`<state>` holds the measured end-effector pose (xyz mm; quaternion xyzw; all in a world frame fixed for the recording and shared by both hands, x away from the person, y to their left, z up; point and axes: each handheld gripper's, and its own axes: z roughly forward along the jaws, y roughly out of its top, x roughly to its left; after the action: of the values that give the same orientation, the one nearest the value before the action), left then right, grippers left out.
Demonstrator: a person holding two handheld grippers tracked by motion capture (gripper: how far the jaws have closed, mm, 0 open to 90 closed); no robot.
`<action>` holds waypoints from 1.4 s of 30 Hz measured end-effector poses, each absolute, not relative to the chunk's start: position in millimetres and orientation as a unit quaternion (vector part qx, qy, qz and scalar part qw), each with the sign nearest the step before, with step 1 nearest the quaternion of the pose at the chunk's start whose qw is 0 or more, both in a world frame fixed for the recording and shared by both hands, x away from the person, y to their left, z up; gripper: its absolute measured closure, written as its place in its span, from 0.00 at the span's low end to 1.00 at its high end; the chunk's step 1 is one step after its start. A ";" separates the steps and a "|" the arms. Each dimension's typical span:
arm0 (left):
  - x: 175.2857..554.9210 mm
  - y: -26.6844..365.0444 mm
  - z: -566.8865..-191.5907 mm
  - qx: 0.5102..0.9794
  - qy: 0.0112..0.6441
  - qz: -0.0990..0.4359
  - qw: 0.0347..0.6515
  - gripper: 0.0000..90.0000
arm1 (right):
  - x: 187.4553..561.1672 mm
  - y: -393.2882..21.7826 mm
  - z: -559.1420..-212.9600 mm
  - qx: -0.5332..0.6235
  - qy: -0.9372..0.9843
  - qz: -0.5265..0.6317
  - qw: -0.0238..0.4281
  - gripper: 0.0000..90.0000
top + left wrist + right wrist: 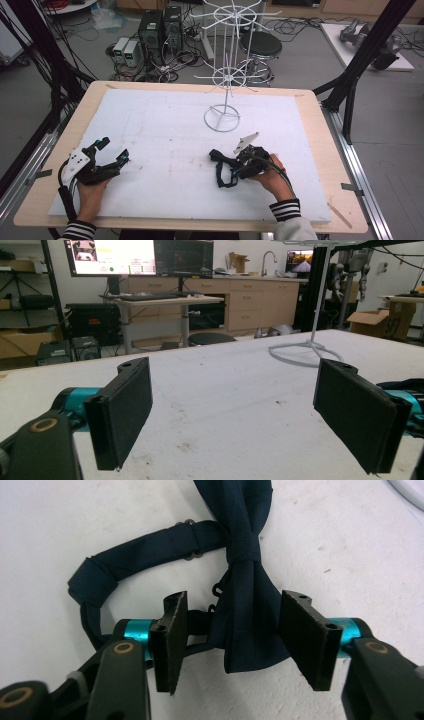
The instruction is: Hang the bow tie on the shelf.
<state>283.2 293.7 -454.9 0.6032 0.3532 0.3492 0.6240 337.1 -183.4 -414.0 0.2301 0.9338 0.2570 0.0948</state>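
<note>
On the desk (310, 150), right of centre and in front of the white wire rack (223, 75), lies a dark blue bow tie (245, 580) with its strap looped beside it. Over it, the right hand-held gripper (232, 635) has its jaws apart, one wing of the tie between them. At the desk's left, the left hand-held gripper (235, 410) rests with jaws spread wide around bare white surface.
</note>
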 end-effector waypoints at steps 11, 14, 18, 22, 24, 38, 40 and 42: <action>283.2 293.7 -454.9 0.603 0.353 0.349 0.624 0.18 | 338.9 -184.7 -414.0 0.227 0.936 0.250 0.101 0.68; 283.2 293.6 -454.9 0.602 0.354 0.349 0.625 0.18 | 339.3 -184.7 -414.3 0.229 0.936 0.249 0.101 0.71; 283.2 293.7 -454.9 0.602 0.354 0.349 0.626 0.18 | 340.0 -184.5 -414.0 0.222 0.938 0.244 0.103 0.82; 283.3 293.8 -454.9 0.601 0.354 0.348 0.626 0.18 | 340.9 -185.4 -414.3 0.230 0.937 0.241 0.103 0.93; 283.2 294.0 -454.9 0.602 0.354 0.349 0.625 0.18 | 342.0 -186.9 -414.9 0.233 0.936 0.246 0.099 0.94; 283.2 293.7 -454.9 0.602 0.354 0.348 0.626 0.18 | 339.8 -189.2 -408.6 0.240 0.924 0.279 0.105 0.95; 283.2 293.7 -454.9 0.602 0.354 0.348 0.626 0.18 | 339.3 -189.4 -408.0 0.240 0.922 0.283 0.106 0.95; 283.2 293.6 -455.0 0.601 0.354 0.348 0.626 0.18 | 337.9 -190.1 -405.2 0.242 0.918 0.297 0.104 0.95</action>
<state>283.2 293.6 -455.0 0.6013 0.3538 0.3483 0.6261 337.9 -190.1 -405.2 0.2419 0.9180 0.2966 0.1043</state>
